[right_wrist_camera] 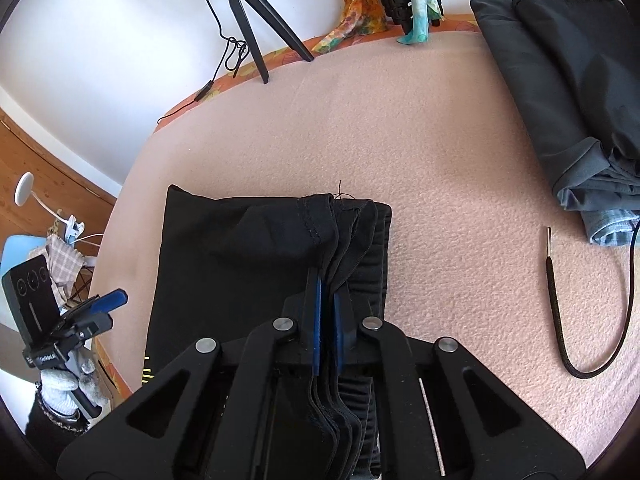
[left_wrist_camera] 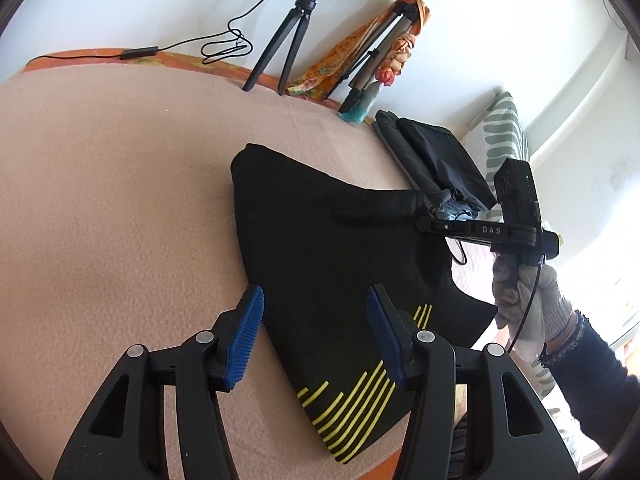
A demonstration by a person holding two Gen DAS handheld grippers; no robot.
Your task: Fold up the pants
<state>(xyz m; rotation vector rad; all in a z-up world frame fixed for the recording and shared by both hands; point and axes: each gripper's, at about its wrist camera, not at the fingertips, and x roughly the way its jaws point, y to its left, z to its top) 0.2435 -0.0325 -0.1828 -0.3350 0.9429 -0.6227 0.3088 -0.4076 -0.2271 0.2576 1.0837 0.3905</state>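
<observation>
Both tools flank black pants (left_wrist_camera: 320, 264); right tool (right_wrist_camera: 327, 320) pinches them.

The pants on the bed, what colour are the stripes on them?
Yellow stripes on black pants, clearest in the left wrist view.

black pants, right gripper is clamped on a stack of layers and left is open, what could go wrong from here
1. The right gripper pinches several stacked edges of the black pants; an outer layer could slip free and spoil the fold.
2. The left gripper is open and holds nothing, so a pull could drag the whole garment across the pink blanket.
3. The loose black cord lies nearby and might snag.
</observation>
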